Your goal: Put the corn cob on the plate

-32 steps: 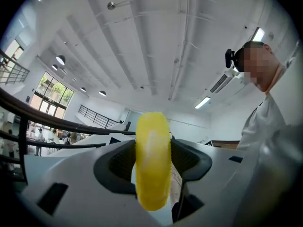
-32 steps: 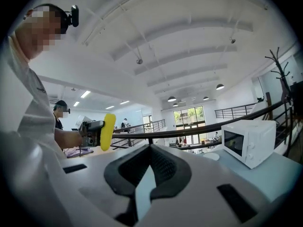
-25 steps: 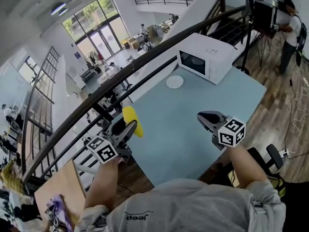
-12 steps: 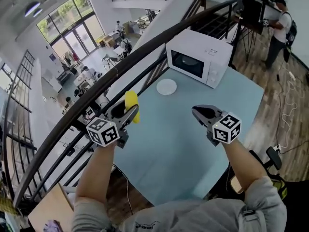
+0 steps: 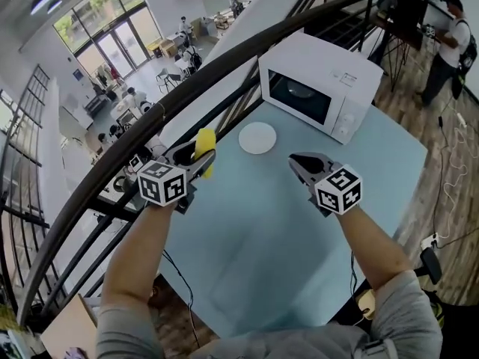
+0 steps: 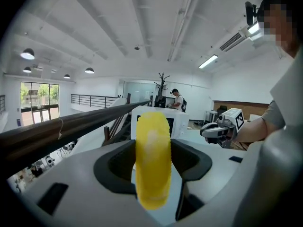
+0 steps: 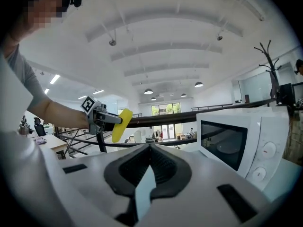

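A yellow corn cob point(image 5: 203, 146) stands clamped between the jaws of my left gripper point(image 5: 196, 158), above the left edge of the light-blue table point(image 5: 262, 230). In the left gripper view the cob point(image 6: 152, 160) fills the gap between the pads and hides what lies ahead. The small white plate point(image 5: 257, 137) lies on the table just beyond and to the right of the cob, in front of the microwave. My right gripper point(image 5: 296, 159) hovers over the table's middle with its jaw tips together and nothing in them. It faces the cob point(image 7: 121, 125) from the side.
A white microwave point(image 5: 318, 92) with its door closed stands at the table's far end behind the plate. A dark railing point(image 5: 187, 96) runs along the table's left edge, with a drop to a lower floor beyond. A person stands at the far right.
Both grippers have moved forward and down over the table toward the plate and microwave. The cob stays in the left gripper's jaws.
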`<state>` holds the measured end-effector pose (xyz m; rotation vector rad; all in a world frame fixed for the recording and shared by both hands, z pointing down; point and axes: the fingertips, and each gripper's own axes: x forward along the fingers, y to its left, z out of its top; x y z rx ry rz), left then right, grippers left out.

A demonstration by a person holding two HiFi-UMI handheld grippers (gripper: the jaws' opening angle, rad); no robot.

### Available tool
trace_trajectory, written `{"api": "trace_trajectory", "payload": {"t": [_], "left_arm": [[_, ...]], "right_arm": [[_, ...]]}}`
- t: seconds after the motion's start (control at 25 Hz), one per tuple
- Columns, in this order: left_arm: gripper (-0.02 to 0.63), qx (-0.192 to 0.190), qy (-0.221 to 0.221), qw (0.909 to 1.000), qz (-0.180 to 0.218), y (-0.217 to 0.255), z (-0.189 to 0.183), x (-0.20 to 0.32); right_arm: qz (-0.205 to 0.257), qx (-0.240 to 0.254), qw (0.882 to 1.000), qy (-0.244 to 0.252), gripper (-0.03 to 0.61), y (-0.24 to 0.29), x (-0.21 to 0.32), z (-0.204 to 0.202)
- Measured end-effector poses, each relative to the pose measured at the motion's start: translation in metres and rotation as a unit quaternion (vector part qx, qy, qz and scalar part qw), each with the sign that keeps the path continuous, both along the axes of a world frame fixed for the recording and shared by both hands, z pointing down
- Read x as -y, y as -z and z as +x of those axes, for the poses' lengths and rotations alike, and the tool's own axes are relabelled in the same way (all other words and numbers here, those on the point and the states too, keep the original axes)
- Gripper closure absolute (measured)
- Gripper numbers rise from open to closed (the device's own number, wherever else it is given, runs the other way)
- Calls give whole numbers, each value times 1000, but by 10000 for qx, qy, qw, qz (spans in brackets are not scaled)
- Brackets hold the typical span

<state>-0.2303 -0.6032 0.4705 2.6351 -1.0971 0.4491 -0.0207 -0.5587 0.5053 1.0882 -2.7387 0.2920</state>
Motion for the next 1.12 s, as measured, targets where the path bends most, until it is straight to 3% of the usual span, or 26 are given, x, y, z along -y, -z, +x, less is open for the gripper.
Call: {"api": "trace_trajectory", "payload": {"t": [0.4,0.64,0.92,1.12], "left_arm": [[373,803,-272,9962,-181,-72,35,98],[373,1448,-654,9872,-165,-112,75,139],[373,2533,-1176,9602,-40,-156,120,165],[373,3306,-1455,9325,-65,-190,132,175]], "right_arm": [[-82,-141,9998,116,561,-64,67,1],[-48,-213,9996,200,561,-87,87,3],[-2,-259,9993,259,561,-106,95,10],[-11,-256,9994,232,561,-118,95,17]]}}
